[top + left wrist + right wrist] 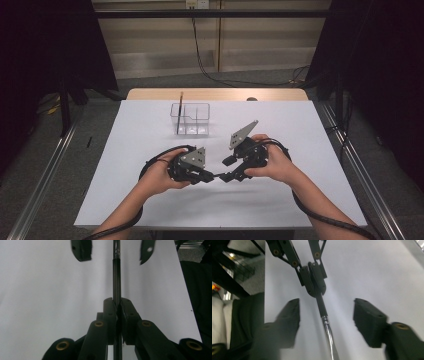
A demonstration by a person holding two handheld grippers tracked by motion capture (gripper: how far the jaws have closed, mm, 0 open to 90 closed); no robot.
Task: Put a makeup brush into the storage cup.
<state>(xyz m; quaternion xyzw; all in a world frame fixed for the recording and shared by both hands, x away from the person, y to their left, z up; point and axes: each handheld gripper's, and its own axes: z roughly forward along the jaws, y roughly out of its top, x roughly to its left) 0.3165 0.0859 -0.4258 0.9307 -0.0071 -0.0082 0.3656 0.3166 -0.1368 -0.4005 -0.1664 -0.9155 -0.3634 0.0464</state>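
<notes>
A thin black stick with a silver metal section (116,277) is clamped between the pads of my left gripper (117,305) and points away along its jaws. In the right gripper view the same stick (328,327) runs from the left gripper (314,287) down between the jaws of my right gripper (327,315). Those jaws stand apart on either side of it, with white table showing in both gaps. In the high view the left gripper (212,176) and right gripper (228,169) meet tip to tip at the table's middle, low over the surface.
A clear divided box (190,119) stands farther back on the white table (150,200), with another thin dark stick (180,107) upright in its left compartment. Dark curtains hang at both sides, and metal rails run along the floor.
</notes>
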